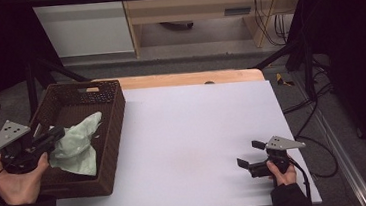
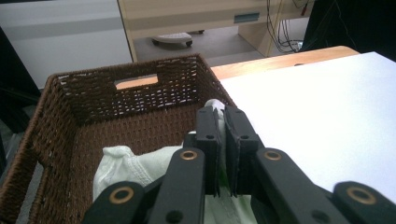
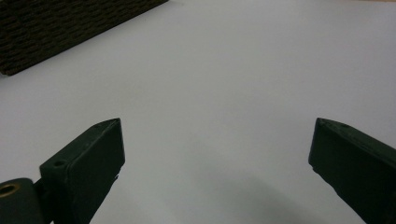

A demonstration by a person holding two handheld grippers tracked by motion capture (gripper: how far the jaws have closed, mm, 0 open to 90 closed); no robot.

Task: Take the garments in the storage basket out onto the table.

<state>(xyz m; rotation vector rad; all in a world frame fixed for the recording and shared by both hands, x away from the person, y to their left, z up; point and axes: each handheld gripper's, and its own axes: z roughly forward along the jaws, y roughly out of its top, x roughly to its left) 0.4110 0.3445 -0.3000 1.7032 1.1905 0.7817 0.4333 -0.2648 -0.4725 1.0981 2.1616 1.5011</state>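
- Currently, a pale green cloth (image 1: 77, 145), a crumpled garment by the seam seen in the left gripper view, lies inside the brown wicker basket (image 1: 114, 120) at nine o'clock on the counter (image 1: 198, 131).
- A fold of that cloth is pinched by the left hand-held gripper (image 1: 56, 134); in the left gripper view its jaws are pressed almost together, with a thin pale edge of fabric showing between the pads.
- The rest of the cloth is draped over the basket floor, slumped toward the near wall.
- The right hand-held gripper (image 1: 248, 155) is held spread wide at five o'clock, just above bare counter, well apart from the basket and with nothing between its jaws.
- Handling, as judged: the cloth is likely light, soft and limp, so no shape would be kept when lifted, and it would hang and swing from whatever point is held.
- Breakage is not a concern; snagging on the rough wicker weave is the likelier trouble.
- A bunched fold or a seam is judged the best hold, since a single thin layer could slip out of the pads.
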